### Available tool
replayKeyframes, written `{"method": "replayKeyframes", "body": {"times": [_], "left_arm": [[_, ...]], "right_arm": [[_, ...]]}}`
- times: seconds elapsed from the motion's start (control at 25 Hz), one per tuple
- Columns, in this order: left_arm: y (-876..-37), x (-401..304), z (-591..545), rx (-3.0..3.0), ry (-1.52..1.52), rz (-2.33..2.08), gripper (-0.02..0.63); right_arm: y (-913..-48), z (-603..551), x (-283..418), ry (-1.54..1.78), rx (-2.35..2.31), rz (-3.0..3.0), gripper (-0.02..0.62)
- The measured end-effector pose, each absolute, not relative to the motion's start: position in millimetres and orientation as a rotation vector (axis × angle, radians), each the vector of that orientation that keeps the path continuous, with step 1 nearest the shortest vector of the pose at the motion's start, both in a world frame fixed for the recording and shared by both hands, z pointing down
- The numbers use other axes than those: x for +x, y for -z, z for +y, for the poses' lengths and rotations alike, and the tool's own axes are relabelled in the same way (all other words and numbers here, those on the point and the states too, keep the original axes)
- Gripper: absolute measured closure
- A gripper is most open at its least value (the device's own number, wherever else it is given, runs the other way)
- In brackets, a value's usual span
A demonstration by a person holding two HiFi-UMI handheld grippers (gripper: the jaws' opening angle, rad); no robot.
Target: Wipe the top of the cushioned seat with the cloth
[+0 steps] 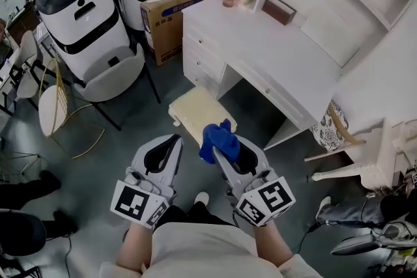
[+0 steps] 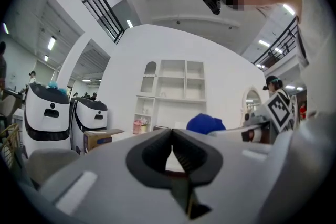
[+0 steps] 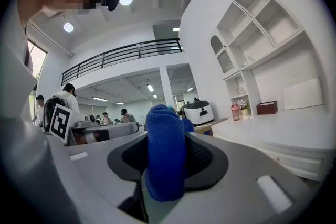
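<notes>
A cream cushioned seat [image 1: 195, 110] stands on the grey floor in front of the white desk, in the head view. A bunched blue cloth [image 1: 217, 140] hangs just over its near corner, and my right gripper [image 1: 223, 152] is shut on it. In the right gripper view the blue cloth [image 3: 165, 157] fills the gap between the jaws of the right gripper [image 3: 167, 165]. My left gripper [image 1: 172, 144] is held left of the cloth, jaws shut with nothing in them. The left gripper [image 2: 171, 152] points level at the room, with the blue cloth [image 2: 206, 124] to its right.
A white desk [image 1: 273, 42] with drawers stands behind the seat. A cardboard box [image 1: 171, 16] and two white robot units [image 1: 85, 19] stand to the left. Chairs [image 1: 111, 78] stand at the left, a white chair [image 1: 365, 153] at the right. People's legs show at both lower corners.
</notes>
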State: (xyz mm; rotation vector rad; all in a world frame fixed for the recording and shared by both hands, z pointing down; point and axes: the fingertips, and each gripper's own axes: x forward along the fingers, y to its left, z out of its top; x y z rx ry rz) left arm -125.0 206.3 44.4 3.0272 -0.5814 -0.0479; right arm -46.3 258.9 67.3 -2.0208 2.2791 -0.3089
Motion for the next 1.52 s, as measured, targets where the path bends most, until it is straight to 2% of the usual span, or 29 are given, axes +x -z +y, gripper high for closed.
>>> {"method": "replayKeyframes", "body": {"times": [0.72,1.52], "left_arm": [[-53.2,-85.4,160.3,3.018,-0.002,-0.620,0.606],[-67.4,-45.4,9.2,2.967,-0.040,-0.636,0.606]], "right_arm": [[-78.7,207.0,-3.3,0.360,-1.988,2.264,0.428],[-91.5,59.1,44.3,0.428,-2.027,2.258,0.428]]}}
